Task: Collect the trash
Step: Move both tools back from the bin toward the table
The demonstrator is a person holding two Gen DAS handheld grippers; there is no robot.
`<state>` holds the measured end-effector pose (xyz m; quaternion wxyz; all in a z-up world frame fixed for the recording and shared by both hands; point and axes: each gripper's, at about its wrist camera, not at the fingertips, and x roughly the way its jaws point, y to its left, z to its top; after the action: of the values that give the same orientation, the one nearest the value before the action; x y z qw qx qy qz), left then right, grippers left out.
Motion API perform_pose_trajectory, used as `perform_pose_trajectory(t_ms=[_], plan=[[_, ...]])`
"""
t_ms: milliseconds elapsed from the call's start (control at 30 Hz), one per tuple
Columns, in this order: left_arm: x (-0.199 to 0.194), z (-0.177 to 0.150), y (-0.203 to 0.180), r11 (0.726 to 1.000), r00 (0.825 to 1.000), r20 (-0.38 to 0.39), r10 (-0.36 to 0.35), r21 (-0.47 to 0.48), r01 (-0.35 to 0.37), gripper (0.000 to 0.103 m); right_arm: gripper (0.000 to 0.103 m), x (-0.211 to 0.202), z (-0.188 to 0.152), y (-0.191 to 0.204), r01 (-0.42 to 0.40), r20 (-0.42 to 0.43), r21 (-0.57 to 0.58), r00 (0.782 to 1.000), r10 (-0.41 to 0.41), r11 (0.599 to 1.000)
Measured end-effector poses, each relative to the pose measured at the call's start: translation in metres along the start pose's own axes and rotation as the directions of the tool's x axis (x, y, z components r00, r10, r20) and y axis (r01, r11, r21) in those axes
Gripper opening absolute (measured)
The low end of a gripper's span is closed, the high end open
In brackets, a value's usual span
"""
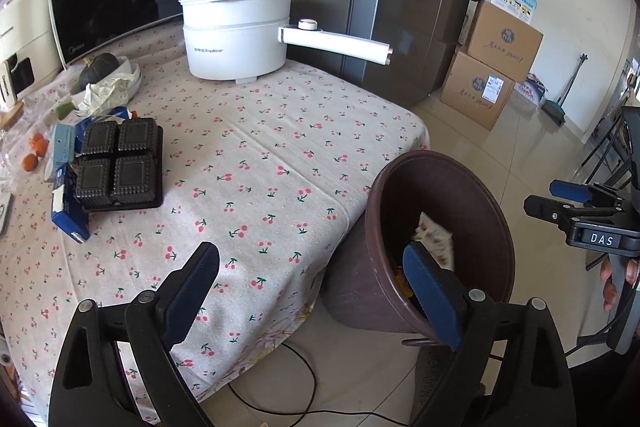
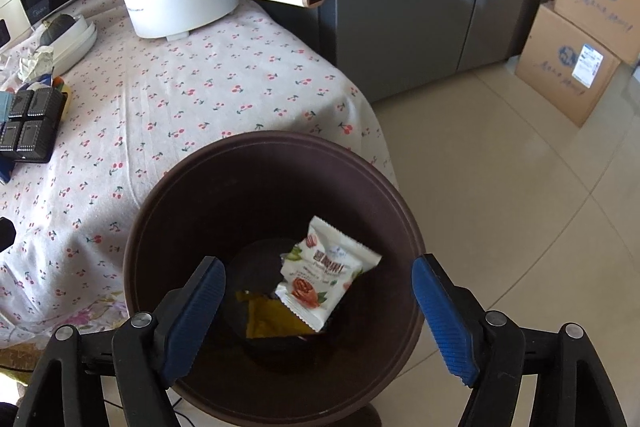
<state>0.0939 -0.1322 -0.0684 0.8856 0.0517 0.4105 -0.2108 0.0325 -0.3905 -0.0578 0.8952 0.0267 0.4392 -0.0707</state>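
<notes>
Tilting downward, right claw (image 2: 318, 319) gapes empty over bin (image 2: 160, 227); left claw (image 1: 312, 291) wide, seemingly empty.

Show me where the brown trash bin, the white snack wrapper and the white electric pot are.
brown trash bin (image 2: 404, 211): right wrist view, on its far right rim.
white snack wrapper (image 2: 326, 273): right wrist view, middle of the packet inside the bin.
white electric pot (image 1: 236, 47): left wrist view, on its front wall.
</notes>
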Motion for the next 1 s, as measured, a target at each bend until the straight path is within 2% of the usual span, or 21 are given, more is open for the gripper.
perform_pose_trajectory(t_ms=[633, 867, 1000], plan=[[-0.026, -0.001, 0.063, 0.992, 0.997, 0.019, 0.074, -0.102, -0.072, 0.095, 0.085, 0.0, 0.027, 0.053, -0.056, 0.041, -0.036, 0.998, 0.057, 0.998], [-0.04, -0.006, 0.103, 0.978, 0.99, 0.026, 0.139, -0.16, -0.134, 0.095, 0.087, 0.005, 0.04, 0.091, -0.097, 0.051, -0.063, 0.994, 0.1, 0.993], [-0.05, -0.009, 0.129, 0.962, 0.978, 0.039, 0.204, -0.195, -0.193, 0.099, 0.09, 0.011, 0.045, 0.116, -0.124, 0.052, -0.084, 0.99, 0.129, 0.989]])
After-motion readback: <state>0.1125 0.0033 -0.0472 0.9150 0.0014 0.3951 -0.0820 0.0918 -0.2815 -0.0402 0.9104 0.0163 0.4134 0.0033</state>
